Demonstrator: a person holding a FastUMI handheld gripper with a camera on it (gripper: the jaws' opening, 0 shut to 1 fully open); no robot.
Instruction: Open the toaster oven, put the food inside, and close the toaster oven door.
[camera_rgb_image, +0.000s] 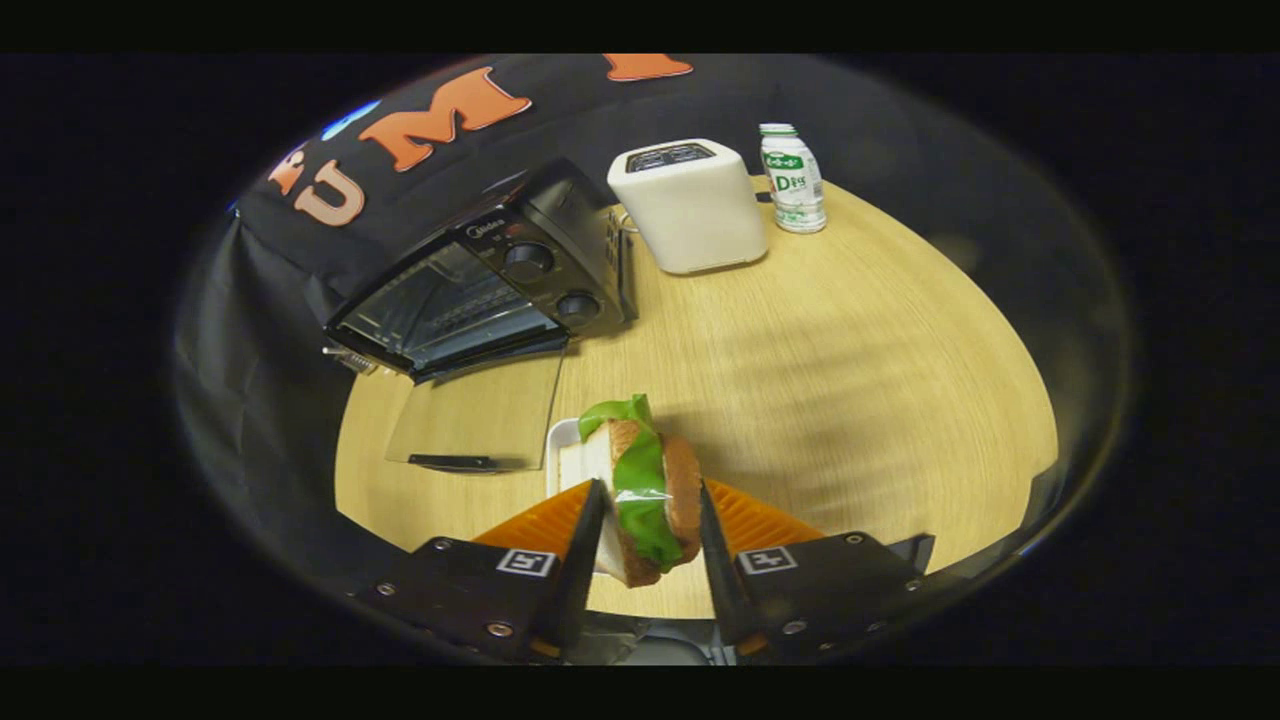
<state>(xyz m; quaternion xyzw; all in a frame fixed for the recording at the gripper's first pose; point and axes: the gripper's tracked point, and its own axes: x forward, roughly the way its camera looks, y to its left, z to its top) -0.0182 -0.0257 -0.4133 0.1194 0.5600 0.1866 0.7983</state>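
Tool (650, 520) gripping sandwich (645, 490), both fingers (585, 550) pressing its sides, held raised above desk (850, 380), angled forward, well short of toaster oven (480, 290).

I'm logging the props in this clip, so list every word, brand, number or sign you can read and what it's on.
Nothing can be quoted with confidence.
Toaster oven: small white brand word above the knobs, too blurred.
Bottle: green print on its label, too small.
White toaster: markings on its top, too small.
Claw, shut on the sandwich: square black-and-white tags, patterns, not words.
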